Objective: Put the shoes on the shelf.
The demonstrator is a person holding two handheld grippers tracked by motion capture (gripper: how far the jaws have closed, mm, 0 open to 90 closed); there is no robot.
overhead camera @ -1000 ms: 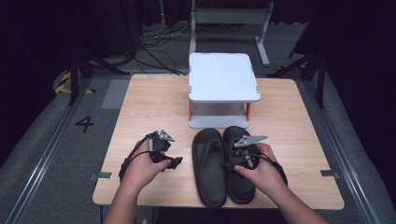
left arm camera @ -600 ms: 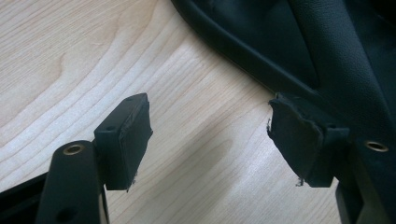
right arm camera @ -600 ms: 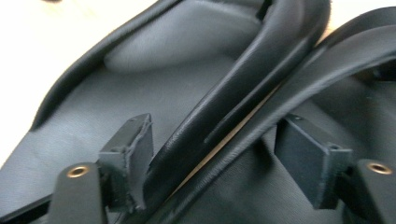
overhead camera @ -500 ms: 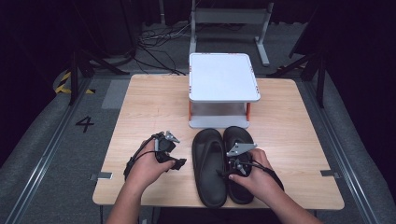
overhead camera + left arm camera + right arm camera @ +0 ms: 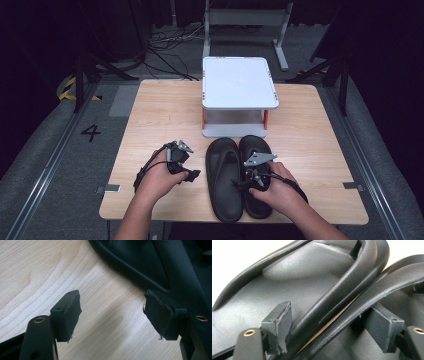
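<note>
Now the two black sandals (image 5: 239,176) lie side by side on the counter (image 5: 160,125), just in front of the white stand (image 5: 239,82). The right gripper (image 5: 332,325) has its jaws open around the touching inner edges of both sandals, likely so it can pinch them together and lift them as one. The left gripper (image 5: 112,315) waits beside them over bare wood, jaws open and holding nothing.

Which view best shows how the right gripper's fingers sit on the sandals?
The right gripper view: its fingers straddle both sandals' adjoining rims. The high view shows the right gripper over them; the left gripper view catches one sandal's edge.
</note>
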